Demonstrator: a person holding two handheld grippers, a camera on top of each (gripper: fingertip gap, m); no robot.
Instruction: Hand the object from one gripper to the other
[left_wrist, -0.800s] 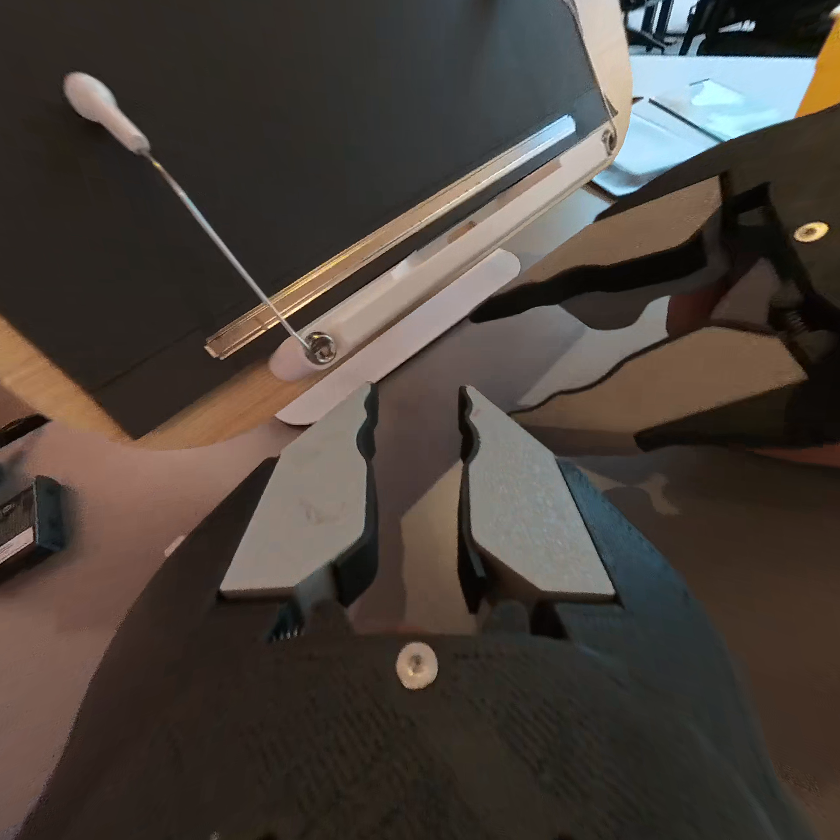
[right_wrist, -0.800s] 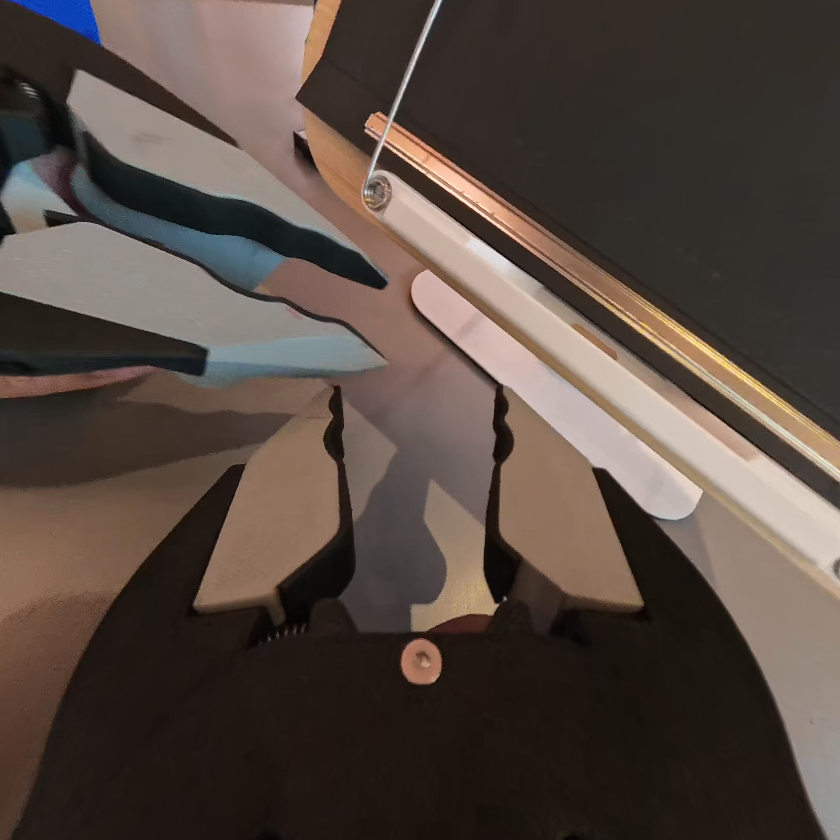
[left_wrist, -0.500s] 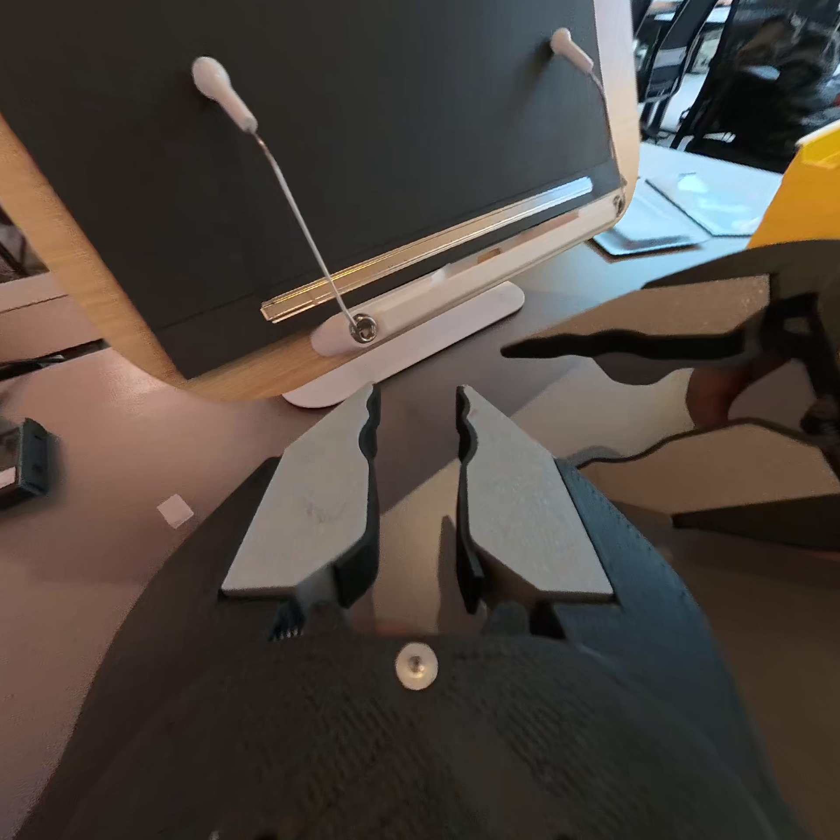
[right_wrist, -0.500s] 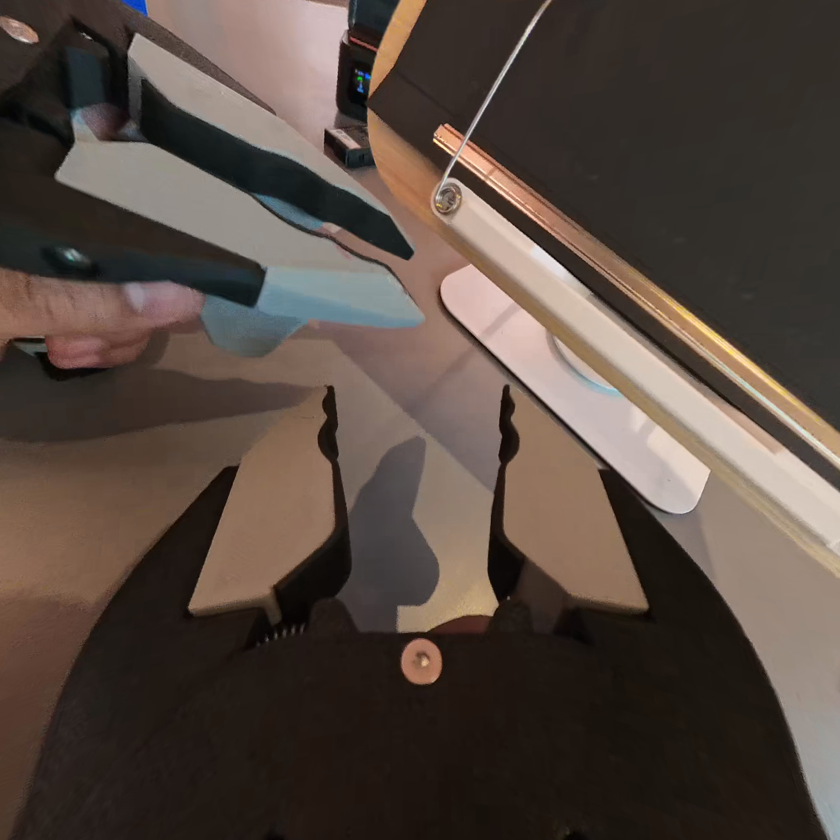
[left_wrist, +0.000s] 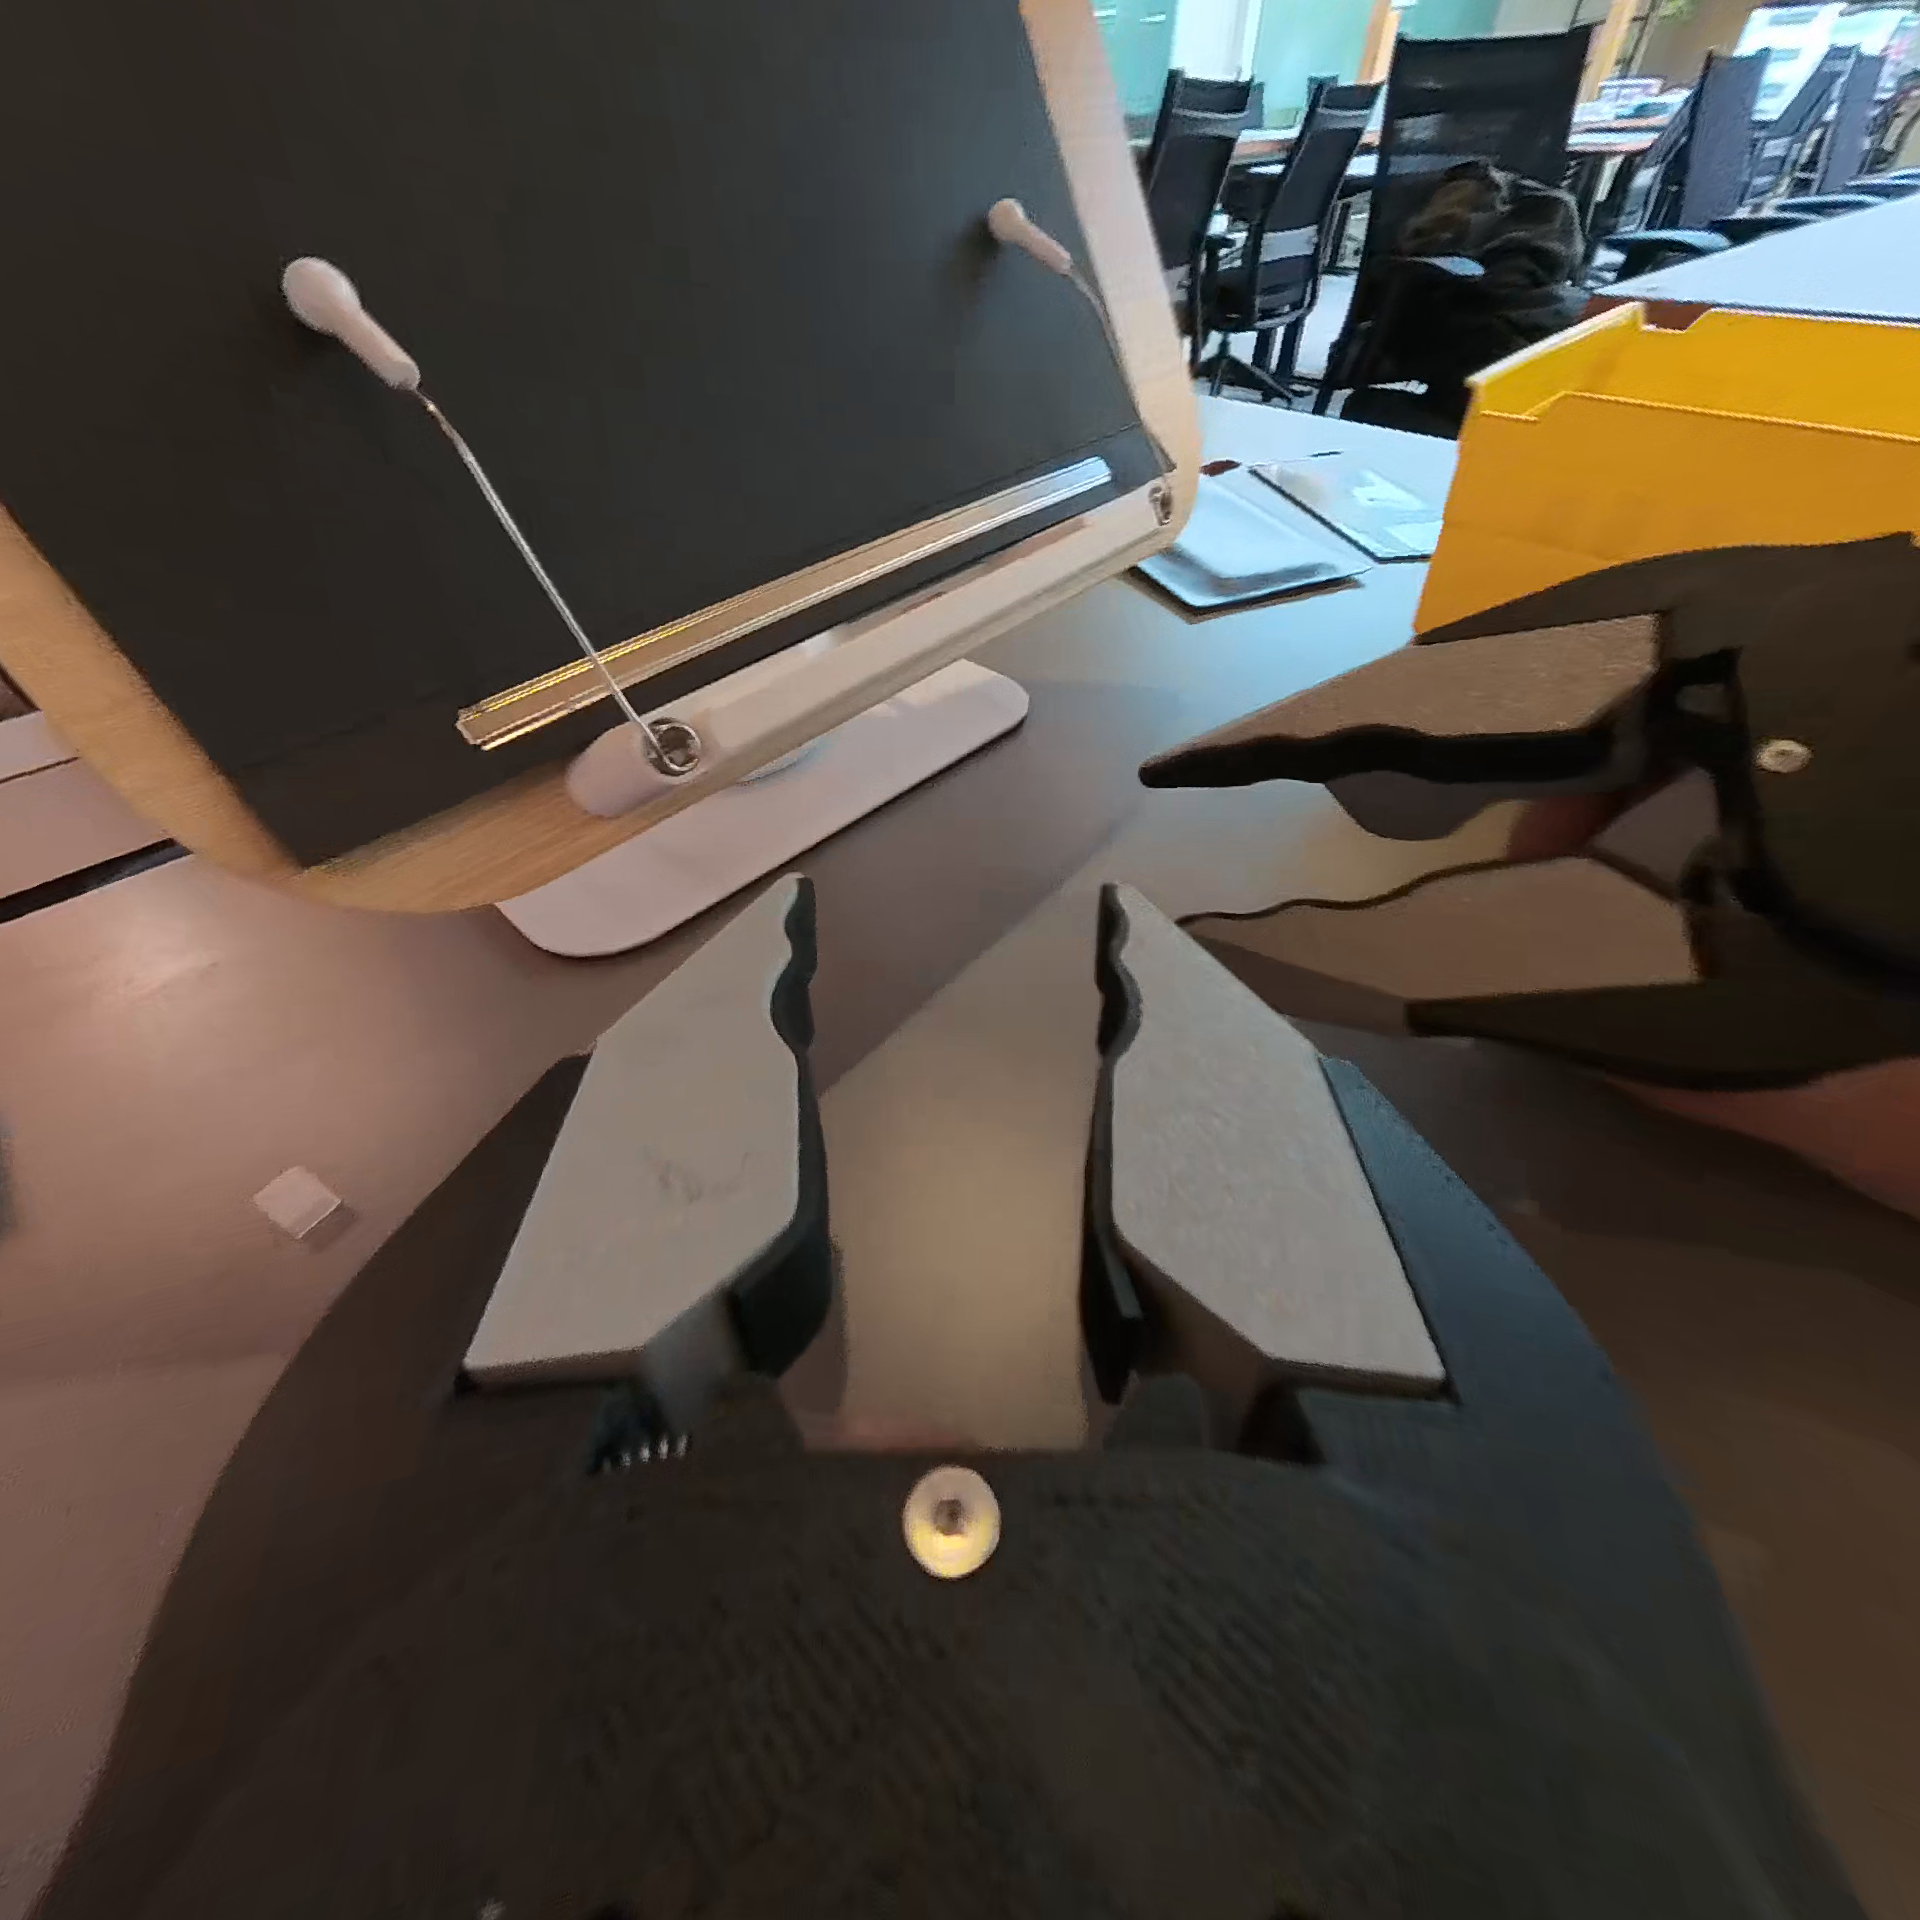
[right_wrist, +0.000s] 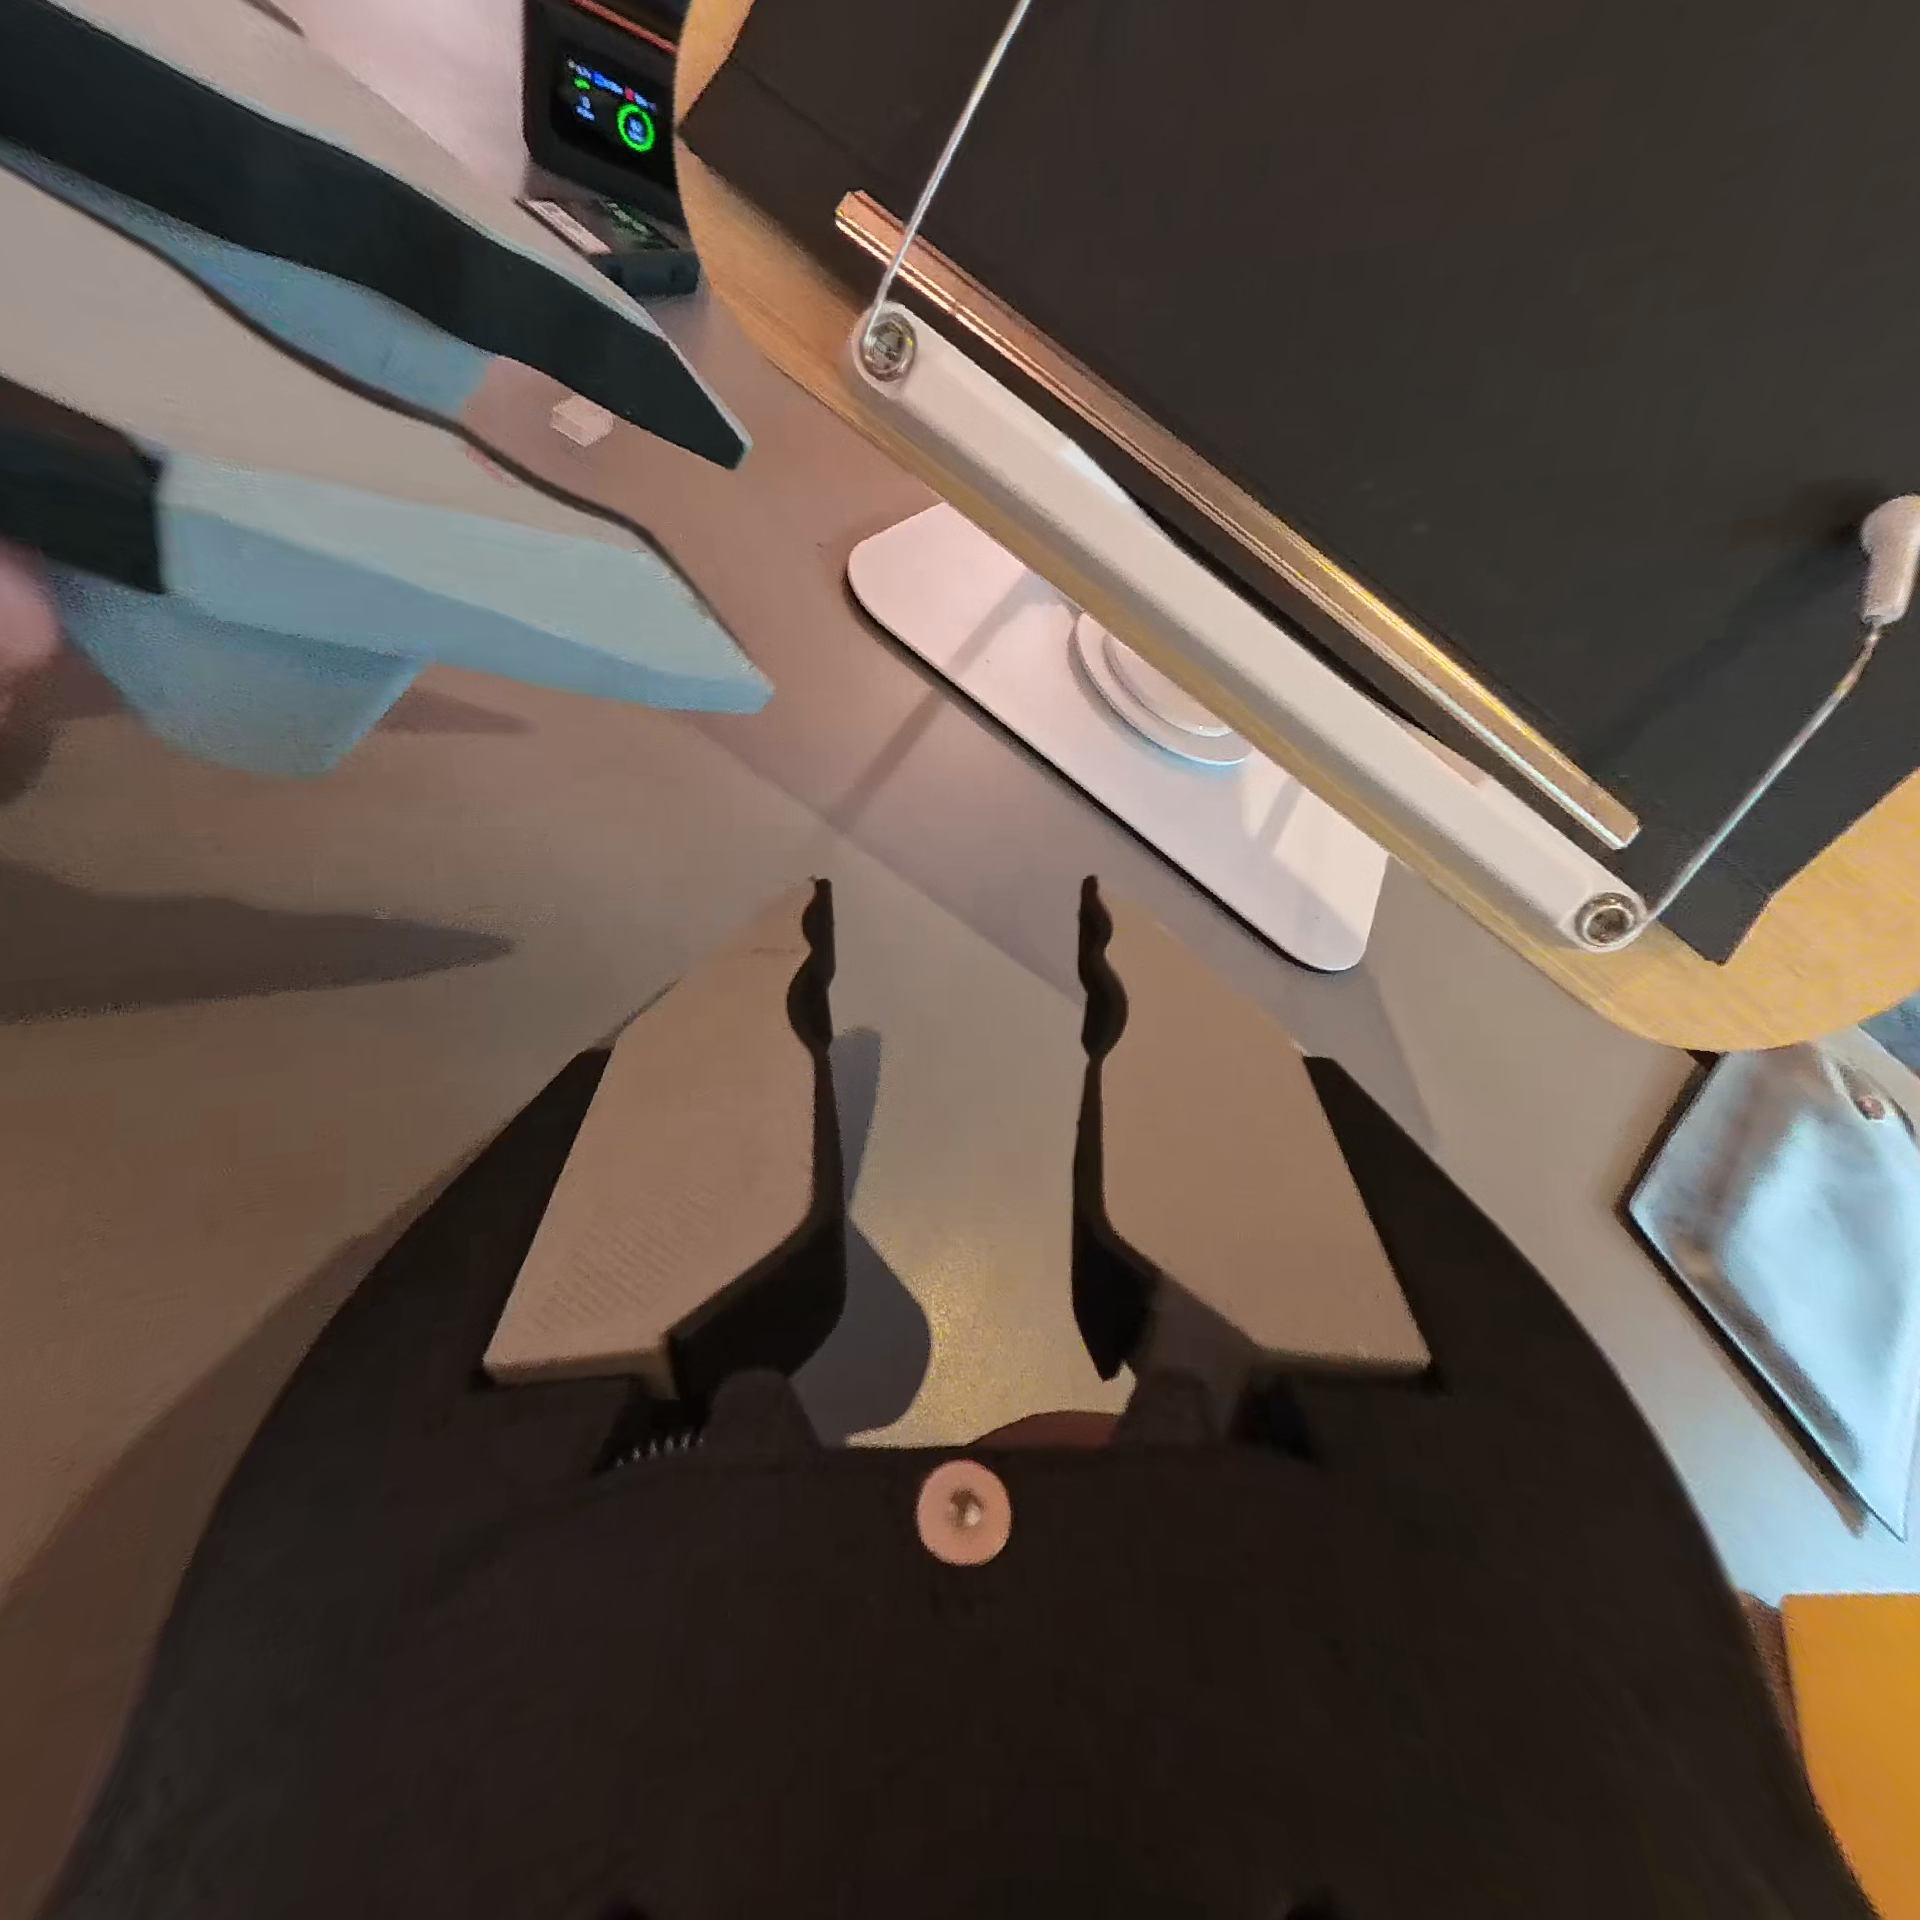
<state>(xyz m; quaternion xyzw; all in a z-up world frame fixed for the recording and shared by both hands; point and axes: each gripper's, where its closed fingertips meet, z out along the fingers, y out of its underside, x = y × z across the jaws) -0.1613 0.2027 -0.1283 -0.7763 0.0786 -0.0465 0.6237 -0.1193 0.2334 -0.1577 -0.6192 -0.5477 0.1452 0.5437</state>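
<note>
On the bench (left_wrist: 187, 1039) in front of both grippers stands a book stand (left_wrist: 582, 312) with a dark panel, a pale wooden edge, two wire page arms and a white foot plate; nothing else within reach looks like something to pass along, so which thing the task means cannot be told for sure, and neither tool carries anything. The left gripper (left_wrist: 951, 914) has its jaws spread and empty, pointing at the foot plate (left_wrist: 790, 821). The right gripper (right_wrist: 951, 904) is likewise released and empty, aimed at the same plate from the other side, with the two tools close together but apart. To do the step well, I would settle on one firm, narrow part first, perhaps the white ledge (right_wrist: 1195, 613), bring a single gripper in square to it, and clench only once both pads bracket it. A yellow box (left_wrist: 1683, 457) sits off to the right.
</note>
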